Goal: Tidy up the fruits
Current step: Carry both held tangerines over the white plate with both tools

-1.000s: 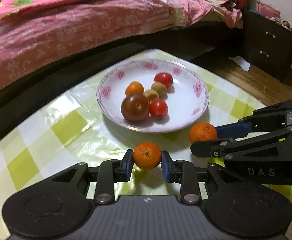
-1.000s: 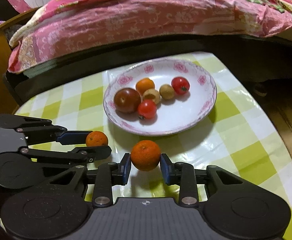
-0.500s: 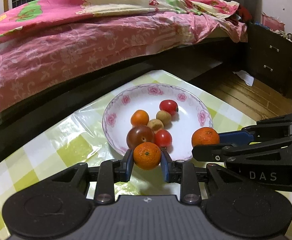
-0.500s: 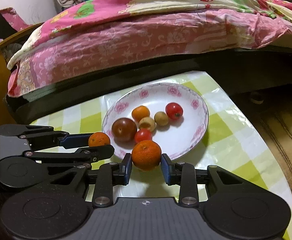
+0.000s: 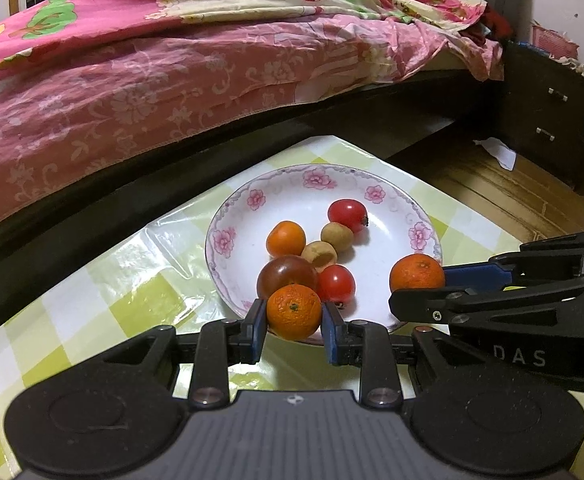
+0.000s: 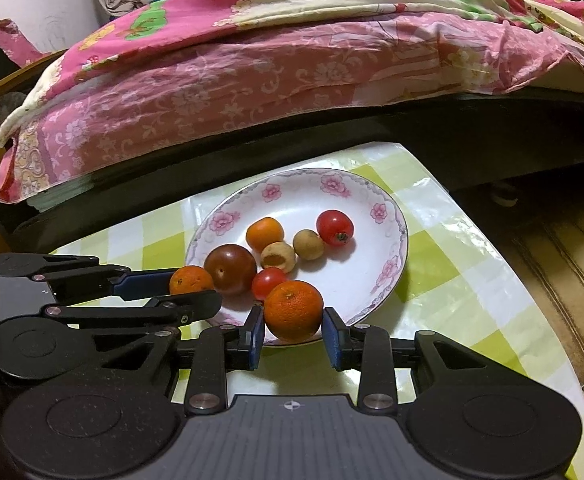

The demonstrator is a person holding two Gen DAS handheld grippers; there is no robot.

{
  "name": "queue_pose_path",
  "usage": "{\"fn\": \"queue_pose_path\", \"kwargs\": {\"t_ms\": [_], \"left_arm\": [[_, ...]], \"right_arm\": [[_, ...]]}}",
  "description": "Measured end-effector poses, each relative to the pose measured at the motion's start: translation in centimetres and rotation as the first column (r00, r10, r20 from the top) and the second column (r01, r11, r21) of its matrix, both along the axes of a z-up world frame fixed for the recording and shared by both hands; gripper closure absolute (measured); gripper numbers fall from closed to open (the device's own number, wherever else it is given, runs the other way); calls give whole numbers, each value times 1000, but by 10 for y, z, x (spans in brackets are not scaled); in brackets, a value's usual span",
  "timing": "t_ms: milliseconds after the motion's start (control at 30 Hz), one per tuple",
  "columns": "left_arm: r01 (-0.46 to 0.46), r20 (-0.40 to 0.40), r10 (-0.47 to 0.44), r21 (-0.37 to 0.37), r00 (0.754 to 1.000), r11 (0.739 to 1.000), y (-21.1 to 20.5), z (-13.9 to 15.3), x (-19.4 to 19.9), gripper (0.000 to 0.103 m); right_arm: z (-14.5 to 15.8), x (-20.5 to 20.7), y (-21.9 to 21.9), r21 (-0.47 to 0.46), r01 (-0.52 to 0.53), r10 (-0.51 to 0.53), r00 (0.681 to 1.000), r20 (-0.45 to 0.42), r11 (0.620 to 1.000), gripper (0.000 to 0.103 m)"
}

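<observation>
Black right hand-held gripper (image 5: 416,286) lettered "DAS", both hand-held grippers grasping tangerines (image 5: 294,312).

"DAS" on right hand-held gripper (image 5: 418,285)

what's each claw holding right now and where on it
Left claw pinches a mandarin across its sides, stem end facing the camera. Right claw grips another mandarin the same way.

My left matte-black plastic gripper (image 5: 294,326) had a ribbed grey base, two round black discs, silver screw heads and blue pads on its fingers (image 5: 257,330). My right black gripper (image 5: 420,280) beside it bore white "DAS" lettering.
</observation>
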State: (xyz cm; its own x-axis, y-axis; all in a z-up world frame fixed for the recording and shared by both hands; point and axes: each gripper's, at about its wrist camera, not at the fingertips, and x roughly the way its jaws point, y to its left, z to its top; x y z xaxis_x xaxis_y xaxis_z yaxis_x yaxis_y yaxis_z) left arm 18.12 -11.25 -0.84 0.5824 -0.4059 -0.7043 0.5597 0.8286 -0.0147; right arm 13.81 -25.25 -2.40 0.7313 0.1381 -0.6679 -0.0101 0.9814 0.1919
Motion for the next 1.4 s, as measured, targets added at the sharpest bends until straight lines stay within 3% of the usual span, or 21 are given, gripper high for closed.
{"fn": "queue_pose_path", "kwargs": {"t_ms": [1400], "left_arm": [[-46, 6, 46, -11, 999, 999, -4, -11, 26, 69]], "right_arm": [[-18, 35, -2, -56, 10, -11, 1000, -20, 998, 72]]}}
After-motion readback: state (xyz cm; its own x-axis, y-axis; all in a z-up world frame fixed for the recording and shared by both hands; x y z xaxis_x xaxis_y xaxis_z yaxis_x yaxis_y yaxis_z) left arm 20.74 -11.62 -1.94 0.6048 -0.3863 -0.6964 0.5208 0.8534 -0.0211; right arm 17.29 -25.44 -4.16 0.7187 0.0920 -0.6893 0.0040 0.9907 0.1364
